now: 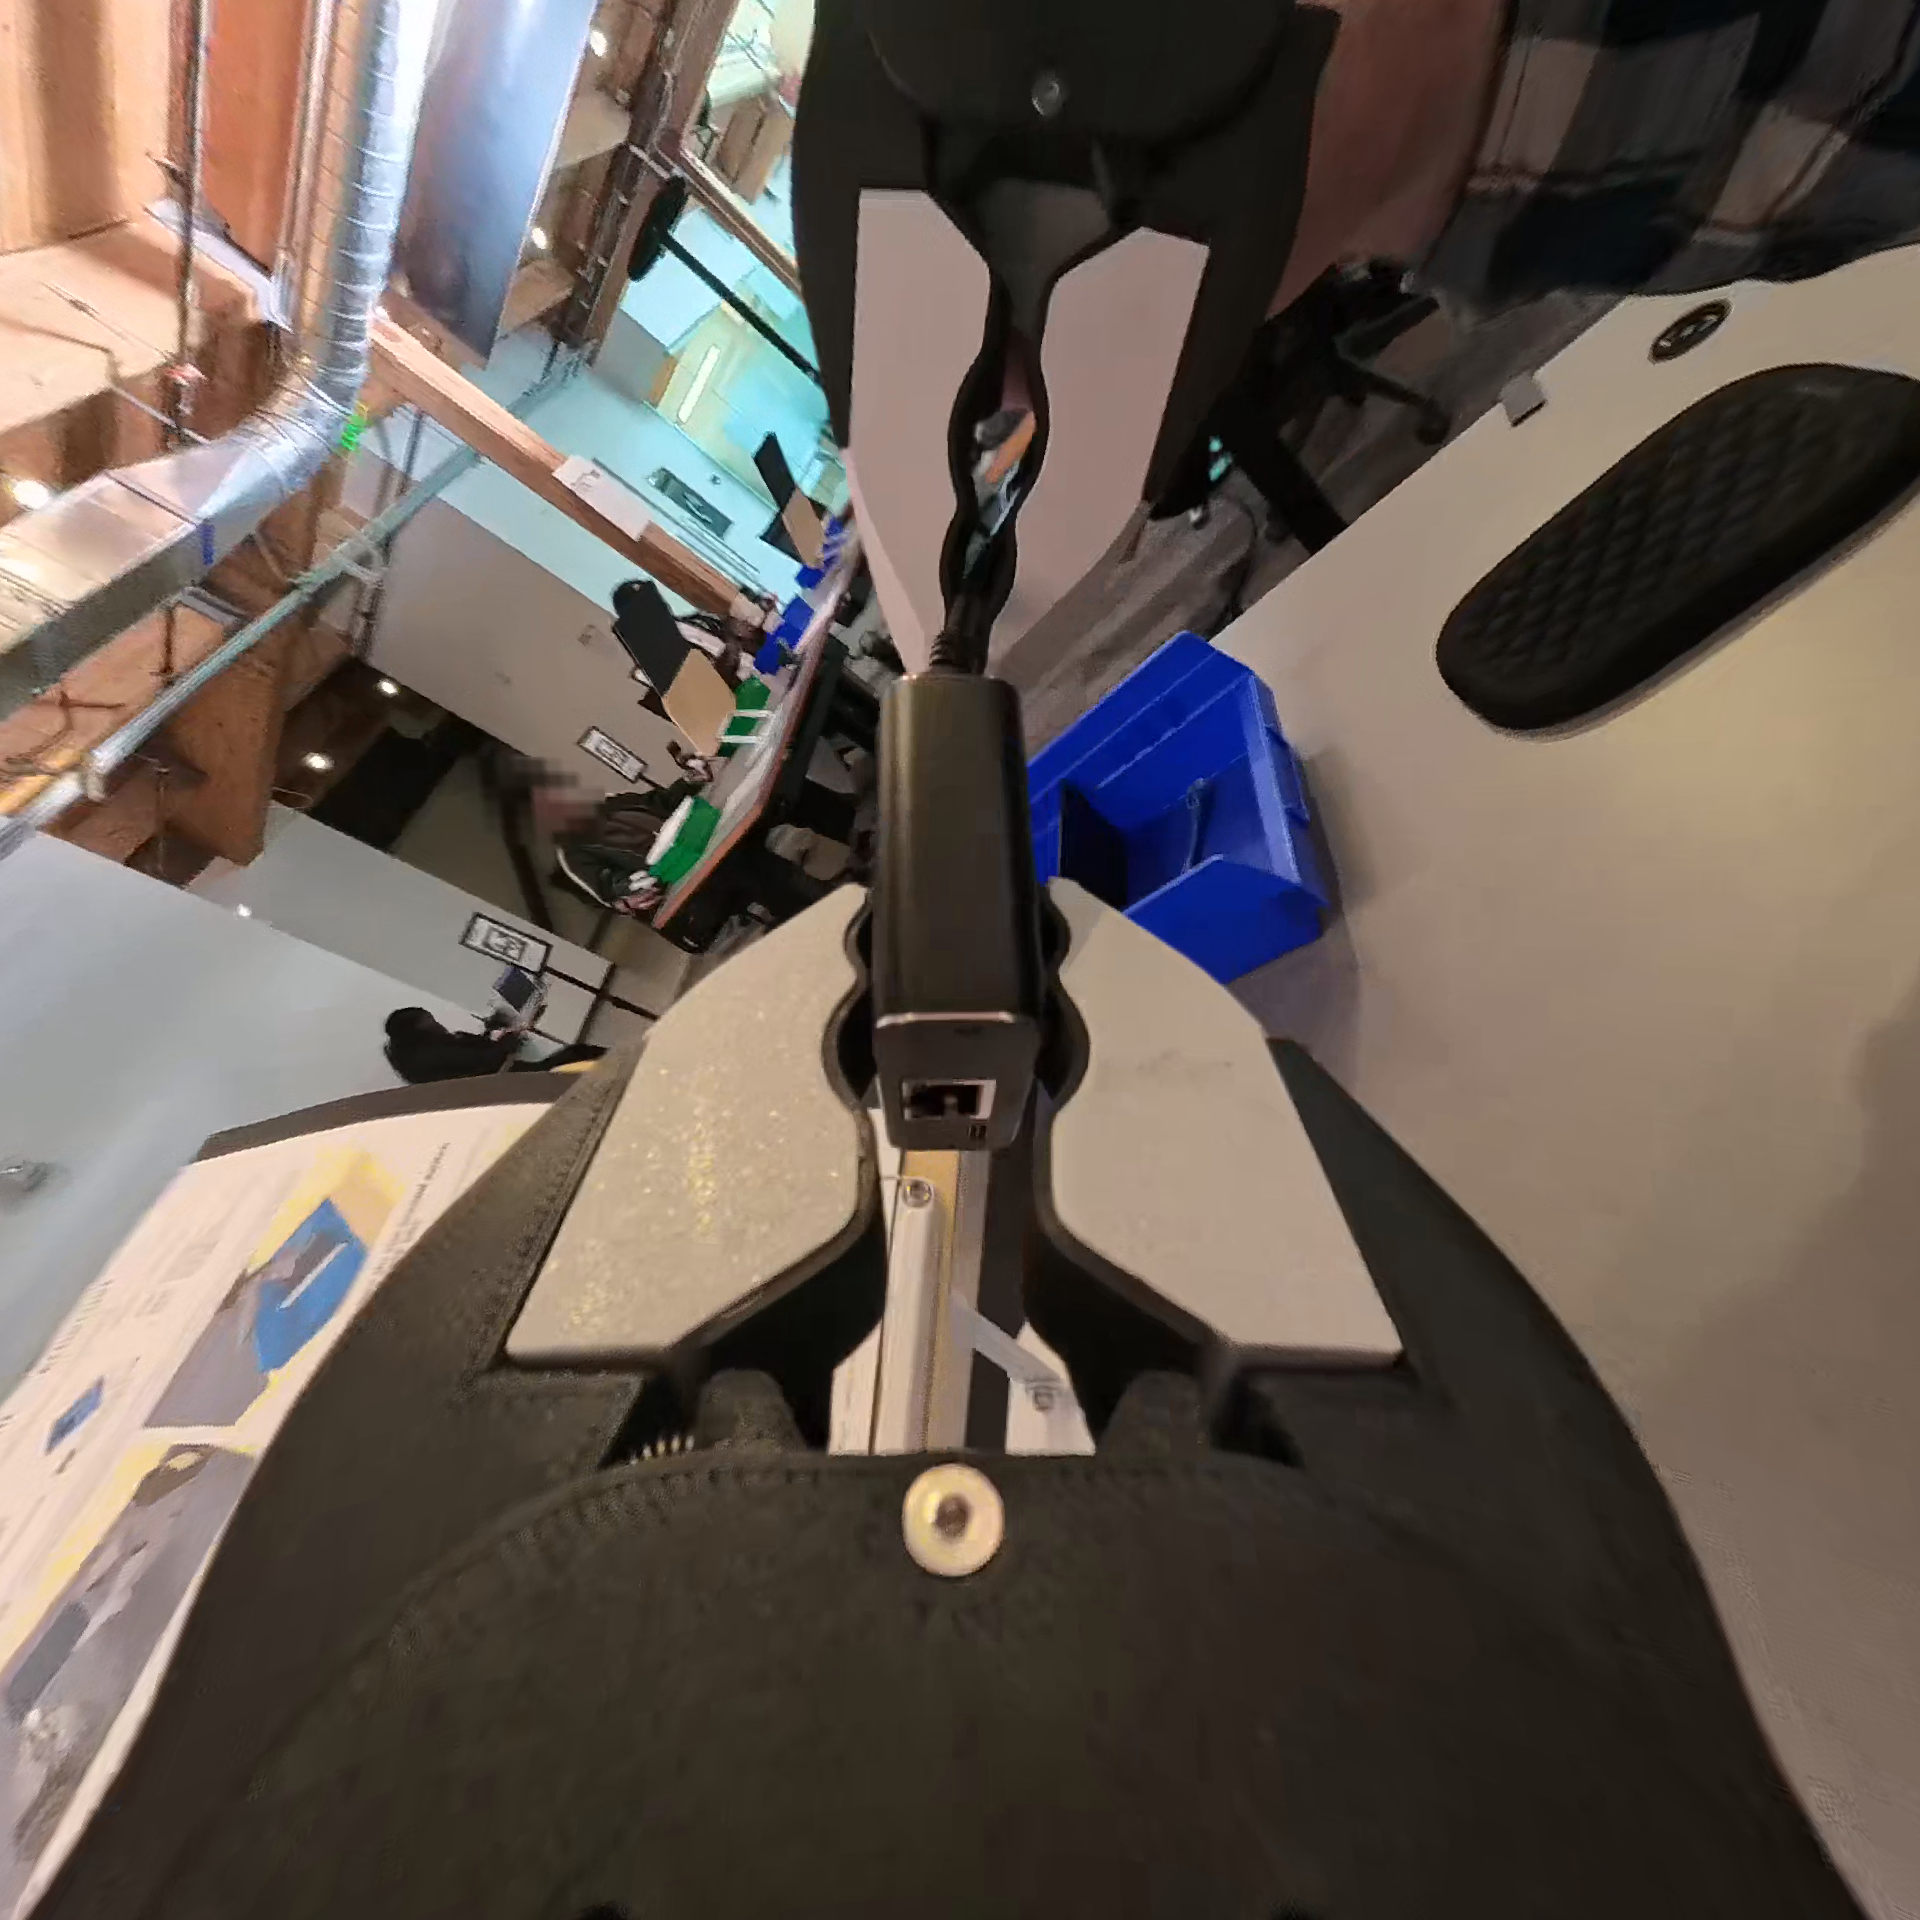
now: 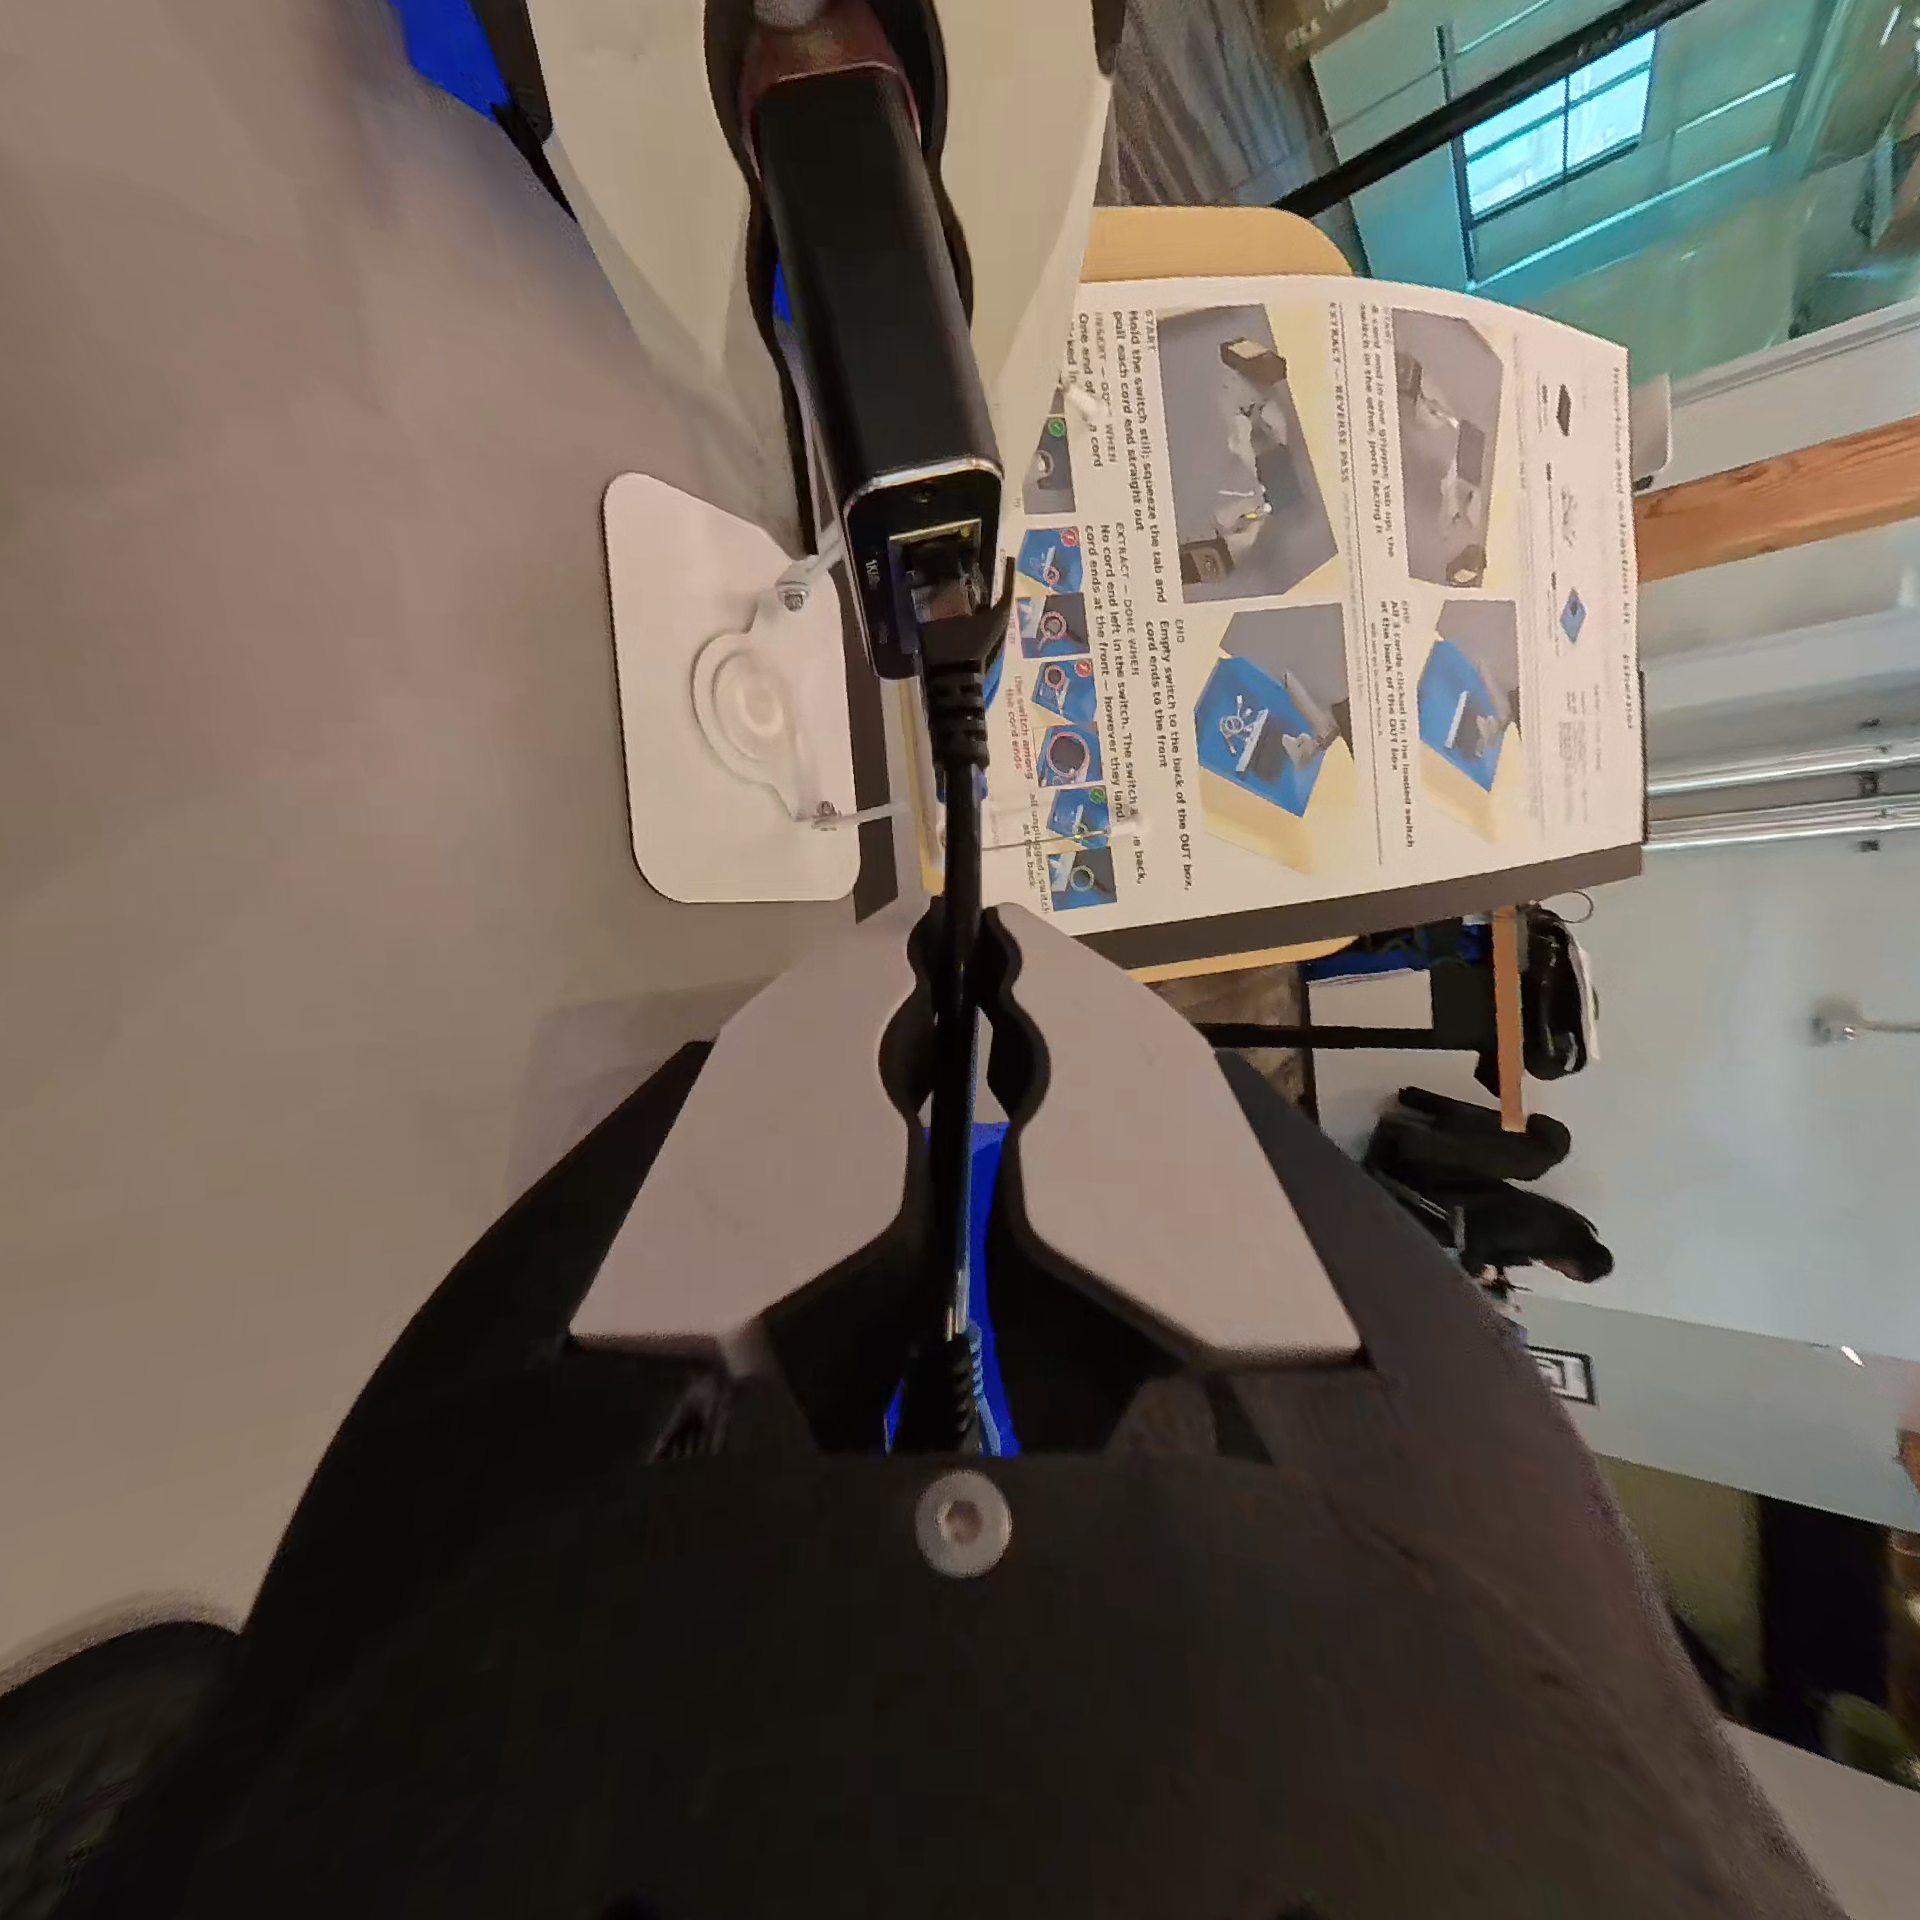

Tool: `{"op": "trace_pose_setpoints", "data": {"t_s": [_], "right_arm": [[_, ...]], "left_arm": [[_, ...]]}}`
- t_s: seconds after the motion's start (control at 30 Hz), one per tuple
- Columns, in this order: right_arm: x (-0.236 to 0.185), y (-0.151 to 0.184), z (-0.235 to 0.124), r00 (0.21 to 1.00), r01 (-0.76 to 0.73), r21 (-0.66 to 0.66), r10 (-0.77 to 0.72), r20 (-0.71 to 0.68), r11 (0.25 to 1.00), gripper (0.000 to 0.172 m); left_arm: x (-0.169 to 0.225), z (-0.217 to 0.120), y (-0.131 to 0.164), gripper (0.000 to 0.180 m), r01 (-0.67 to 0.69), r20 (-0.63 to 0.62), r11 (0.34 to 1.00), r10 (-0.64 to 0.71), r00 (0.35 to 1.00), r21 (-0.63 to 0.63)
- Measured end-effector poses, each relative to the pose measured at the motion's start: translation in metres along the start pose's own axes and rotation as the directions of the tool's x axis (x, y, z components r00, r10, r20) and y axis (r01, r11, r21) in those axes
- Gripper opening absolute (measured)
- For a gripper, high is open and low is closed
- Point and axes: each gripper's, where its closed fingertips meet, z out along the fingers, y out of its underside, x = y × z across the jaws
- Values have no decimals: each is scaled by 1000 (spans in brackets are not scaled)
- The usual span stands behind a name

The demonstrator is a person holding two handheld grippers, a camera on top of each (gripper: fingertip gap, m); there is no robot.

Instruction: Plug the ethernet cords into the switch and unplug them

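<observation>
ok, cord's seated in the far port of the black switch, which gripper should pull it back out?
Right. The right gripper is already clamped on the thin black ethernet cord just behind its plug; the left gripper is clamped on the black box-shaped switch, steadying it.

Black switch (image 1: 954,873) held aloft, black cord (image 2: 961,821) plugged in.

- We see a pale grey table (image 1: 1621,1039) carrying everything here, its surface matte and lightly scuffed.
- A blue plastic bin (image 1: 1195,800) lies on the table near its edge.
- A black quilted pad (image 1: 1683,551) lies flat on the table, well apart from the bin.
- A white plate (image 2: 727,686) with a round raised boss lies flat on the table.
- Just beside the plate stands a printed instruction sheet (image 2: 1299,623) on a dark-edged board.
</observation>
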Motion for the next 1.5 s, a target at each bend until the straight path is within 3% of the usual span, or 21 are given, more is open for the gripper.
{"op": "trace_pose_setpoints", "data": {"t_s": [0.17, 0.3, 0.4, 0.47, 0.7, 1.0, 1.5], "right_arm": [[-1, 0, -6, 999, 23, -27, -24, -34, 999, 5], [-3, -3, -13, 1000, 20, 30, -20, -9, 999, 5], [3, -3, -26, 1000, -11, 58, 11, -13, 998, 33], [5, -11, -38, 1000, 2, 98, 0, -24, 995, 38], [-7, -44, -36, 992, 124, 191, -123, -15, 974, 32], [-15, -54, -27, 978, 204, 223, -208, -7, 953, 17], [-20, -68, -36, 967, 244, 285, -255, 1, 927, 14]], "left_arm": [[1, 2, -1, 26, -38, 25, 999, 38, 999, -5], [1, 2, -5, 26, -76, 50, 997, 76, 996, 8], [2, 3, -2, 25, -85, 54, 996, 85, 995, -4], [2, 3, -2, 25, -95, 54, 996, 95, 994, -3], [9, 6, -14, 25, -142, 54, 990, 142, 988, 5], [15, -1, -30, 25, -173, 47, 984, 171, 984, 35], [18, -8, -43, 25, -147, 25, 984, 145, 989, 101]]}}
